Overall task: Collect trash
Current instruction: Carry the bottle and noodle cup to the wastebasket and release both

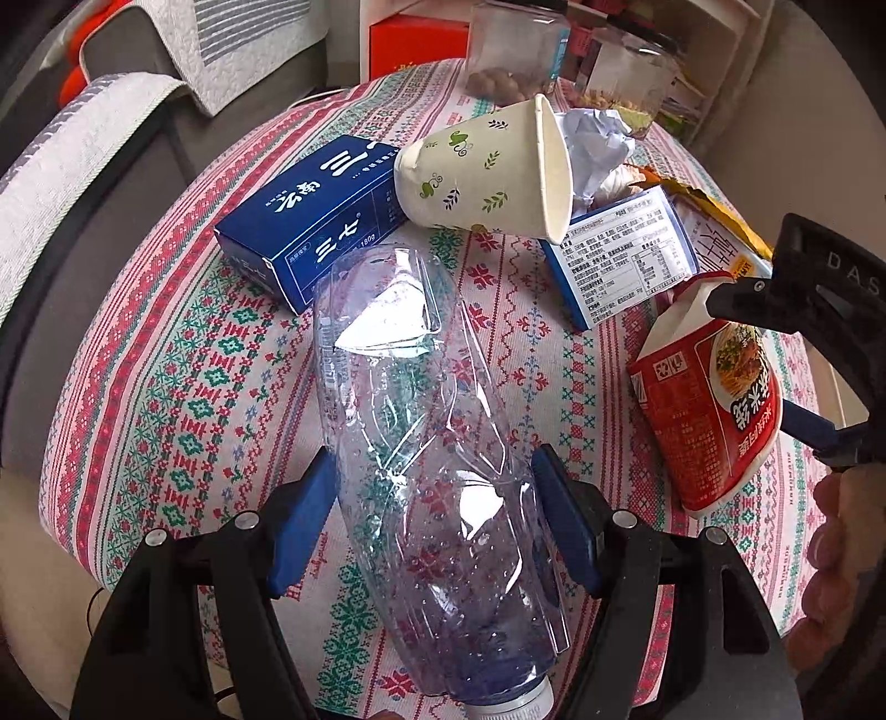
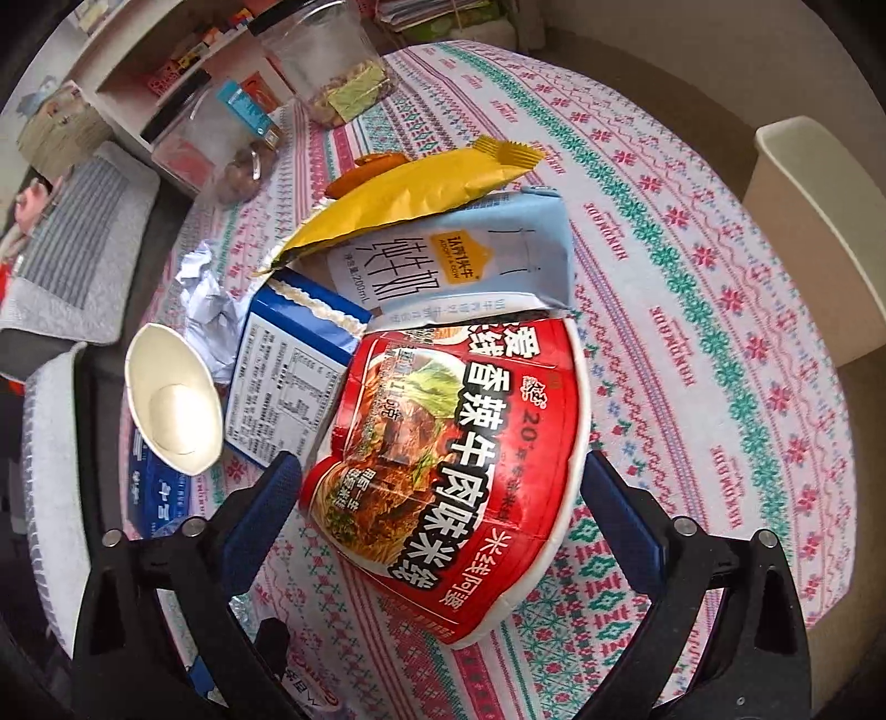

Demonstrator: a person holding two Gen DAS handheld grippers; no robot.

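Observation:
A crushed clear plastic bottle [image 1: 437, 471] lies on the patterned tablecloth [image 1: 166, 387]. My left gripper [image 1: 437, 520] has its blue pads touching both sides of the bottle. A squashed red noodle cup [image 2: 443, 487] lies between the open fingers of my right gripper [image 2: 443, 515]; the pads stand apart from it. It also shows in the left wrist view [image 1: 714, 404]. Behind lie a paper cup [image 1: 487, 171] on its side, a dark blue box [image 1: 310, 221], a blue-white carton [image 1: 626, 249], a milk carton [image 2: 459, 260], a yellow wrapper [image 2: 410, 194] and crumpled paper [image 1: 598, 138].
Clear jars [image 1: 515, 50] with snacks stand at the table's far edge, before a shelf. Cushioned seats [image 1: 72, 144] are left of the table. A beige chair back [image 2: 814, 232] is at the table's right side. My right gripper's body [image 1: 819, 288] shows in the left wrist view.

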